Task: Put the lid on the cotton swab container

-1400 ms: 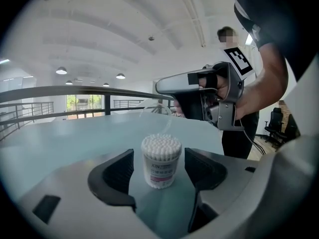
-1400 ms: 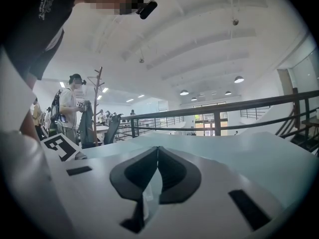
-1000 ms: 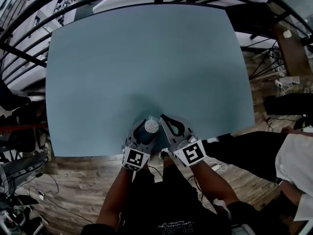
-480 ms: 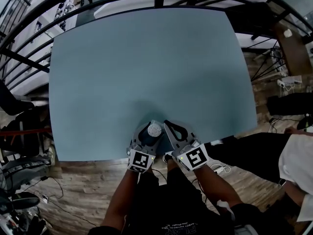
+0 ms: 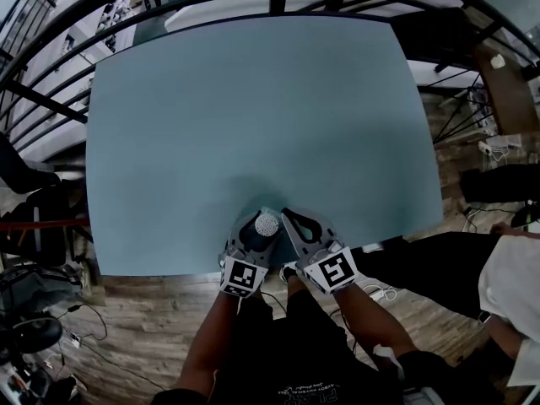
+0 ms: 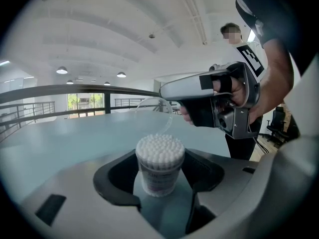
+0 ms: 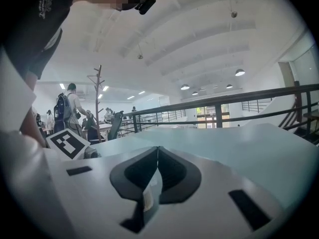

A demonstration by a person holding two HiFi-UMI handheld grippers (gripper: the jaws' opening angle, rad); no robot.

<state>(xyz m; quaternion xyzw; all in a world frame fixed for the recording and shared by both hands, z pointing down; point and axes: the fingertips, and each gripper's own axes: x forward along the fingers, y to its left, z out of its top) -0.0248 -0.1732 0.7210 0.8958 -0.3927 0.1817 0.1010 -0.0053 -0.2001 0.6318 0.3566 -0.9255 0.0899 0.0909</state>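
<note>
Head view: the cotton swab container (image 5: 267,223) stands open on the teal table (image 5: 253,99), close to the near edge. The left gripper (image 5: 253,234) is around it and the right gripper (image 5: 291,219) is just beside it. The clear lid hardly shows from here.

Left gripper view: the container stands upright between the left jaws, which have just been closing. They are wide, and dark gaps on both sides suggest the pads are not pressing yet, though the curved lens makes that hard to be sure of. If the lid is pushed down before the container is gripped, the container could skid or tip towards the table edge. The lid (image 6: 155,114) hangs behind and above the container at the right gripper's tip, tilted rather than flat. Brought down like that it would probably catch on one side of the rim, or on the swab heads packed up to the rim.

Right gripper view: the jaws are pinched nearly together on a thin sliver of the lid's edge. With so small a hold, the lid may swivel or slip out under pressure
</note>
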